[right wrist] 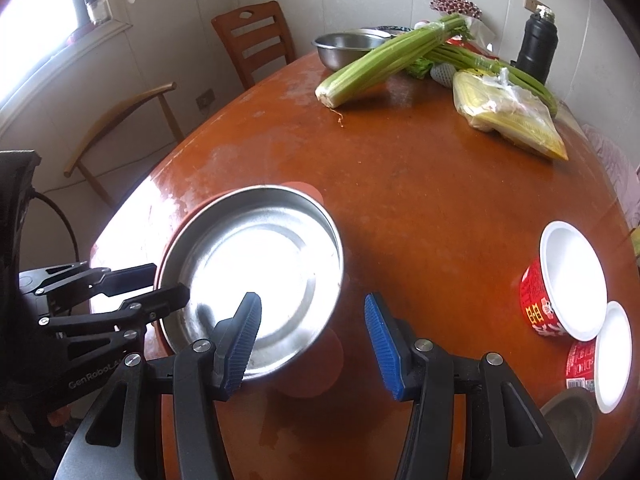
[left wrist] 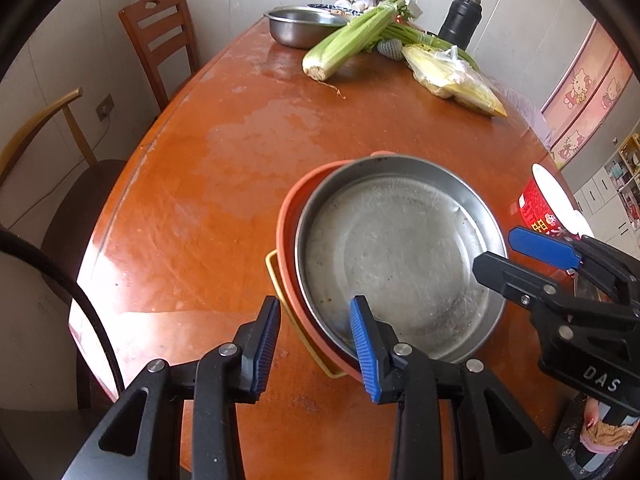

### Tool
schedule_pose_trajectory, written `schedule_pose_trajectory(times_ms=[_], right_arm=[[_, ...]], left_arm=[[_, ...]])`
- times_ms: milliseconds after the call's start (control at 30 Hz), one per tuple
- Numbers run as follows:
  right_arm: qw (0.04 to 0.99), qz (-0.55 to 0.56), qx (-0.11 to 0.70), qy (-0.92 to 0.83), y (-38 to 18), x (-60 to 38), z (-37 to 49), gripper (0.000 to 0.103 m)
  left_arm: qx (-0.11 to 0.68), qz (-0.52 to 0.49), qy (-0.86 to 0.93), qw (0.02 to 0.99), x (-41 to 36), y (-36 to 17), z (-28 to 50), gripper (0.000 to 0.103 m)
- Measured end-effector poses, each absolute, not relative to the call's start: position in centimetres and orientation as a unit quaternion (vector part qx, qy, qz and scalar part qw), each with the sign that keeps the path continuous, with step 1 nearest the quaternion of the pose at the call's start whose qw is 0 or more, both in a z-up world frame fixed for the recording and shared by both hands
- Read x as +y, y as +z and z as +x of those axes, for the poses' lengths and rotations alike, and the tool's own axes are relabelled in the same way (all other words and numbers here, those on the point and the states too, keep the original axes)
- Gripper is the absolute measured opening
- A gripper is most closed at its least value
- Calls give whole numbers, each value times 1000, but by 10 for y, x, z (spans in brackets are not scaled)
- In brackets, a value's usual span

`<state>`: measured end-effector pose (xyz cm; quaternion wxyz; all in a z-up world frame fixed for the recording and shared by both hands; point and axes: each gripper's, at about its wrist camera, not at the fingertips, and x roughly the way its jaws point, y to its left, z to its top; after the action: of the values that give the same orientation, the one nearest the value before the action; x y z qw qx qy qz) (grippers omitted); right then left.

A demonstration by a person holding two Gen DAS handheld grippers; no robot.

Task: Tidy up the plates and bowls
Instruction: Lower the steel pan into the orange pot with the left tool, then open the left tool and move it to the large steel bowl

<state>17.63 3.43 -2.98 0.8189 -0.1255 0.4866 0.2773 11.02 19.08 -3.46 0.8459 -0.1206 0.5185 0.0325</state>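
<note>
The left hand-held gripper (left wrist: pixel 314 342) sits closest to the lens, its blue pads spread and straddling the near-left rim of the stack: one pad outside the orange plate (left wrist: pixel 290 216), the other over the steel plate (left wrist: pixel 396 252), neither visibly pressing. The stack rests on the tabletop (left wrist: pixel 224 168), steel on orange on a yellow tray (left wrist: pixel 274 276). The right hand-held gripper (right wrist: pixel 312 340) hangs spread, with nothing pinched, over the stack's right rim. Round, the stack has no long axis. The red bowls (right wrist: pixel 560 280) lie well apart to the right, so the right hand looks better placed for them.

Both wrist views look steeply down, close, sharing the steel plate (left wrist: pixel 400 256).
</note>
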Motion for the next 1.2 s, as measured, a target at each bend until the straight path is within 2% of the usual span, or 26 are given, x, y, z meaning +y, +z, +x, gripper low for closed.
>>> schedule_pose_trajectory(times_ms=[367,767,1200], right_arm=[[818,-124,494,267,-40,28,186,55],[821,-117,504,241,-47,10,197,55],[833,-98,492,232,-37,-4,197,55]], left_arm=[[524,-108,41,844,182,-37,124,44],[524,-81,17,848,154,-37,148,44],[501,-79,42,861,162,-22,147,44]])
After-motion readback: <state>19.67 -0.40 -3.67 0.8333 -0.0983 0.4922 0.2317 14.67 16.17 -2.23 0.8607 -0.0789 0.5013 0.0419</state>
